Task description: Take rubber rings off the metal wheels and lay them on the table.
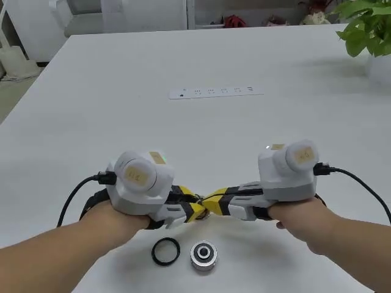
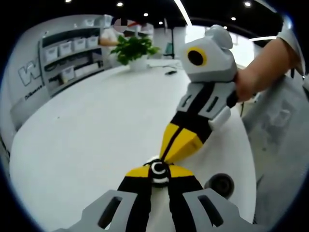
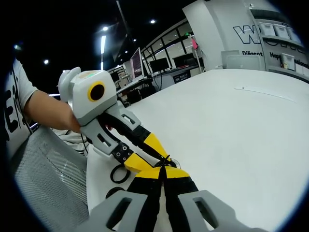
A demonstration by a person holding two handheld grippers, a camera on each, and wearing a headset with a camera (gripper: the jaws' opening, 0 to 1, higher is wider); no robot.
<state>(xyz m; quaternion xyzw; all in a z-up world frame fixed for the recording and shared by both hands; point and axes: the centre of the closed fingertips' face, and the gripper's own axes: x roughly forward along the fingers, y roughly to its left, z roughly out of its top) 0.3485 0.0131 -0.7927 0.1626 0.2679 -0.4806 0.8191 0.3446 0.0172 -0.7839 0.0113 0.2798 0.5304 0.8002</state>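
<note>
My two grippers meet tip to tip just above the white table (image 1: 201,134), near its front edge. The left gripper (image 2: 158,175) is shut on a small metal wheel (image 2: 158,169) with a dark rim. From the other side the right gripper (image 3: 164,170) comes in, shut on the thin black rubber ring (image 3: 167,159) at that wheel's edge. In the head view the left gripper (image 1: 197,209) and the right gripper (image 1: 212,202) hide the held wheel. On the table below them lie a loose black rubber ring (image 1: 165,251) and a bare metal wheel (image 1: 203,255).
A white power strip (image 1: 215,92) lies mid-table, and a green plant (image 1: 366,27) stands at the far right corner. The table's front edge runs just below the loose ring and wheel. Behind me is a grey mesh chair (image 3: 43,183).
</note>
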